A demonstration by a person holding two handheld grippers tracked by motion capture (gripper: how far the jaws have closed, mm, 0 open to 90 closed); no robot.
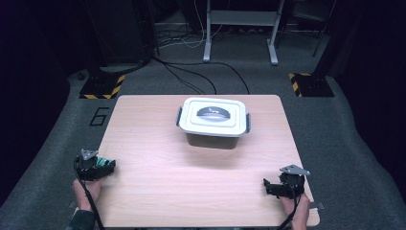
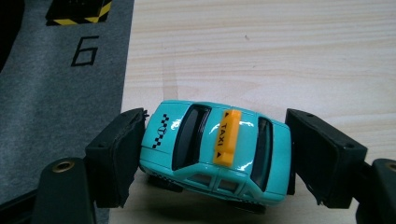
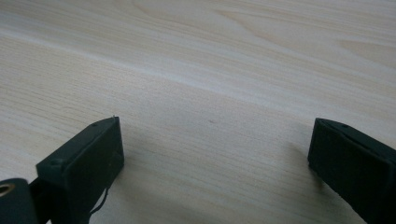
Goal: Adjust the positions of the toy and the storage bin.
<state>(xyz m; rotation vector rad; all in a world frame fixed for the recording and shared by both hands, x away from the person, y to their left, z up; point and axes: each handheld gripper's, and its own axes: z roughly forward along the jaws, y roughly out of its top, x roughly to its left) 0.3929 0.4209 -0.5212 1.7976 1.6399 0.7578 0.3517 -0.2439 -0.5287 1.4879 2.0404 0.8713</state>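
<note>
- One toy taxi is the thing I work with; it is turquoise, with an orange sign on the roof, and it sits between the jaws of my left claw at the near left edge of the table.
- The left claw is closed on the toy car lengthwise, one pad on the nose and one on the tail, so it stands partly open around the body.
- I judge the car to be light and stiff, probably hard plastic or metal, so it should not bend under the pads.
- The shiny paint looks slippery, and the nose and tail are rounded, so I think it can turn or slide out if the grip is weak.
- A hold across the two flat doors would perhaps be more stable; the orange sign and the wheels I would not take, they look small and fragile.
- My right claw is wide open and empty, low over the bare wood at the near right side.
- A white box with a lid stands at the far middle of the table, well apart from both claws.
</note>
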